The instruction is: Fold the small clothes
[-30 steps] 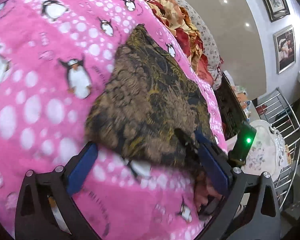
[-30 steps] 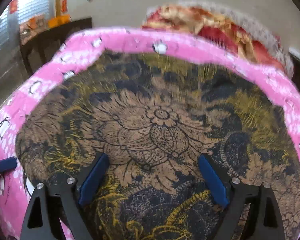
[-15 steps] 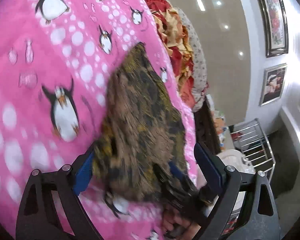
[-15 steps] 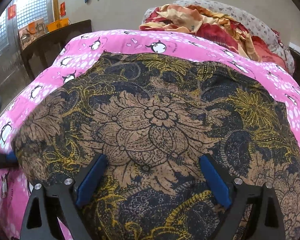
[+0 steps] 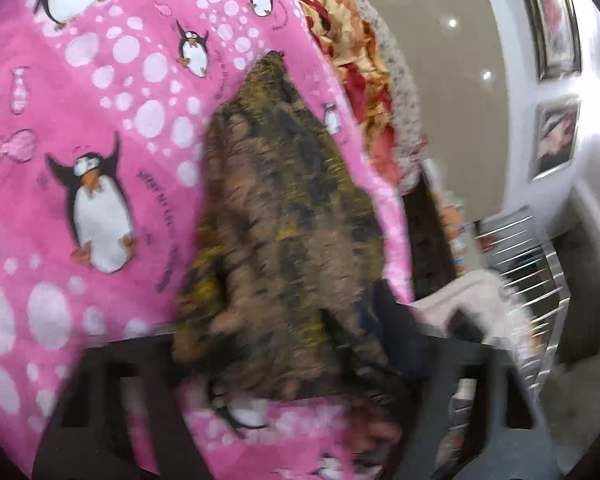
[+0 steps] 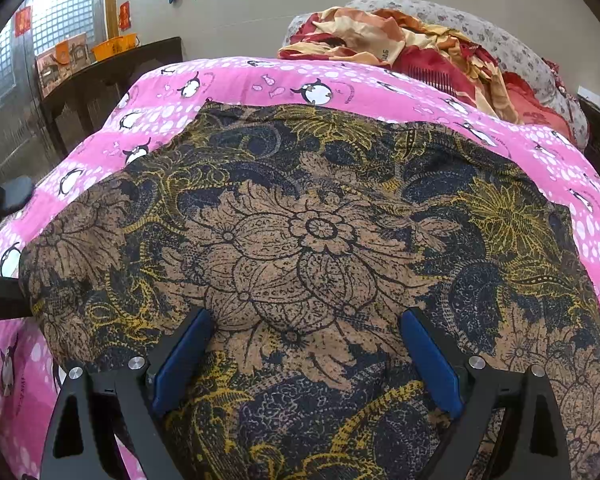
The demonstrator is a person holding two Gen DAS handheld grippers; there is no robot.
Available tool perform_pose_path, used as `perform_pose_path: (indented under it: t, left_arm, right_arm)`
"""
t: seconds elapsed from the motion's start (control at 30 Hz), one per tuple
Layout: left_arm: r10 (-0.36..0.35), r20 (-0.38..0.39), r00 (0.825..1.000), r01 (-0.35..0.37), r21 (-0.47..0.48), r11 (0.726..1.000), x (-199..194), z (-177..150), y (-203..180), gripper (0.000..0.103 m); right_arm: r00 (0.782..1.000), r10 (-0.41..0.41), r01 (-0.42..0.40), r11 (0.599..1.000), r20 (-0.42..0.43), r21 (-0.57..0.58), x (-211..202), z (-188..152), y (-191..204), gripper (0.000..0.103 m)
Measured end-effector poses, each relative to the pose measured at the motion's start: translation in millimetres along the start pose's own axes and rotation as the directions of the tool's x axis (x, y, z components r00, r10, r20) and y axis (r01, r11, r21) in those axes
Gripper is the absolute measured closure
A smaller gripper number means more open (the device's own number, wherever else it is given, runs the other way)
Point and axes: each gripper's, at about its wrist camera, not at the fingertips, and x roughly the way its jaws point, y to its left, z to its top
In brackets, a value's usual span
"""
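Right wrist view: my right gripper point(image 6: 306, 354), jaws spread, rests flat on the cloth point(image 6: 320, 240) covering the blanket point(image 6: 380, 92); left gripper point(image 5: 296, 400) blurred, jaw state indiscernible.

A bed carries everything, covered by a pink penguin-print blanket point(image 6: 380, 92) with white dots. A brown, black and yellow floral cloth point(image 6: 320, 248) lies spread flat on the blanket. At the far end, a crumpled red and cream quilt point(image 6: 400, 44) rests against a floral pillow point(image 6: 500, 40).
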Motion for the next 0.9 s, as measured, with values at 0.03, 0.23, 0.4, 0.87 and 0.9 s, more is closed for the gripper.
perform_pose_path:
  t: [0.03,0.23,0.4,0.87,0.9]
  left_arm:
    - [0.034,0.009,0.999,-0.034,0.003,0.999,-0.5,-2.2,3.4,0.079]
    - [0.155,0.093,0.983,-0.158,0.022,0.987,-4.7,-15.1,8.4,0.087]
    - [0.231,0.233,0.945,-0.3,0.326,0.897,-6.3,-31.3,-49.7,0.088]
    - [0.107,0.231,0.967,-0.221,0.555,0.802,13.8,-39.4,-111.5,0.088]
    - [0.103,0.228,0.968,-0.218,0.565,0.796,14.5,-41.3,-114.6,0.088]
  right_arm:
    - [1.0,-0.001,0.001,1.0,-0.027,-0.001,-0.9,4.7,0.4,0.009]
    - [0.992,0.122,-0.123,0.99,-0.022,-0.068,-19.1,98.7,15.5,0.014]
    - [0.949,0.269,-0.287,0.953,-0.167,-0.1,32.0,183.0,42.5,0.014]
    - [0.811,0.035,-0.248,0.925,-0.583,-0.288,125.7,228.7,118.8,0.035]
    - [0.809,0.008,-0.238,0.919,-0.588,-0.315,125.9,227.6,122.5,0.038]
